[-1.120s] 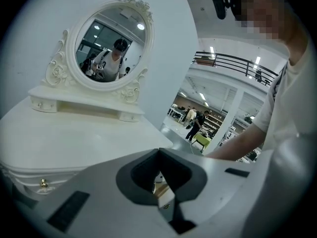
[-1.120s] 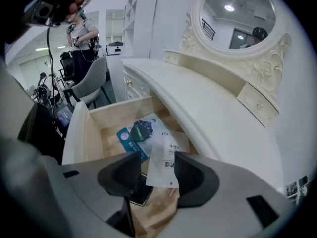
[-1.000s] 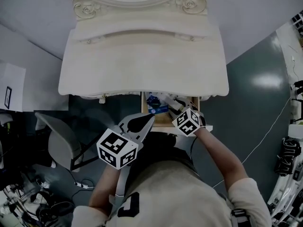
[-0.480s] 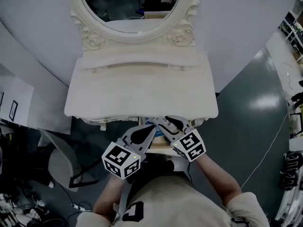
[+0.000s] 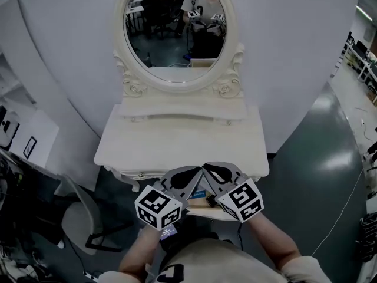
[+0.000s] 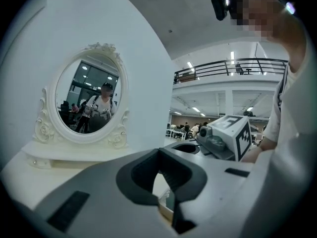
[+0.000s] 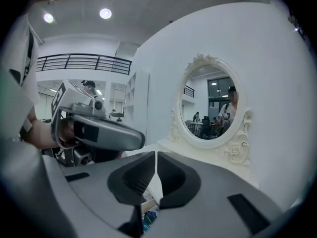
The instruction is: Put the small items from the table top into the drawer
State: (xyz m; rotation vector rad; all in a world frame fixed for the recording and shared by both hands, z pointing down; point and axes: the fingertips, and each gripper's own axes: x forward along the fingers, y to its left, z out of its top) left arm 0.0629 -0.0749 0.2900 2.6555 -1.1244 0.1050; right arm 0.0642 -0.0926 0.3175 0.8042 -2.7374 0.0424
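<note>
Two tongs are in view, and both are clenched on nothing. The left tongs (image 5: 194, 173) show their tips met in the left gripper view (image 6: 158, 151). The right tongs (image 5: 207, 168) have only a hairline slit between the jaws in the right gripper view (image 7: 156, 155). Their tips nearly touch each other just over the desk's (image 5: 177, 146) front edge, right of its middle. One open drawer (image 5: 213, 212) juts out below that edge, directly under the two noses. Small items lie in it, among them a blue item (image 5: 199, 194), but too much is covered to count them. Only the head view shows the drawer as a whole and one grey chair (image 5: 79, 217) off the desk's front left corner. The right gripper view catches the blue item (image 7: 148, 218) through the gap under its jaws. The left gripper view shows the right tongs' marker cube (image 6: 235, 133) and one balcony railing (image 6: 233, 68). One oval mirror (image 5: 174, 25) stands at the desk's back edge and reflects the person.
</note>
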